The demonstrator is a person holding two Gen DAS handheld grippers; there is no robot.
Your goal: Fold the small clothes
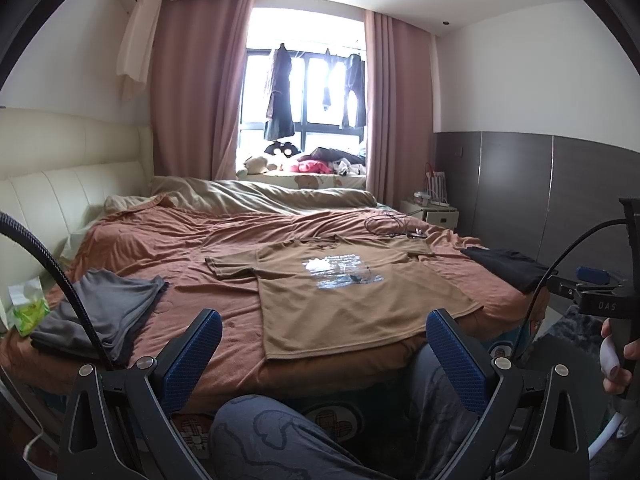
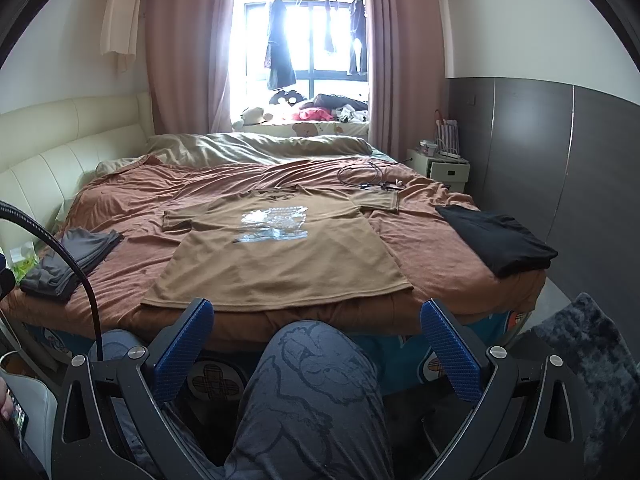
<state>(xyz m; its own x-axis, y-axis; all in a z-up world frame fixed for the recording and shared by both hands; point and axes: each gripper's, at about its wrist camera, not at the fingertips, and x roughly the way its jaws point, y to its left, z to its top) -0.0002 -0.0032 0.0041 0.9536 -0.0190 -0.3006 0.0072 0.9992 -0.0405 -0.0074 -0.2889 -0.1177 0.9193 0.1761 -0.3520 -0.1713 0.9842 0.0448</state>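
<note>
The brown T-shirt is matt knit cloth with a shiny silvery print on the chest. The rust-coloured bed cover under it is soft, wrinkled fabric. The headboard looks like smooth cream leather with a slight sheen. Each hand-held gripper, left and right, has matt black frames, blue textured pads and bright metal bolts.

Left gripper sits low in the frame, jaws spread wide, holding nothing; right gripper likewise, low centre, wide apart, empty; knees fill the bottom centre beneath both
</note>
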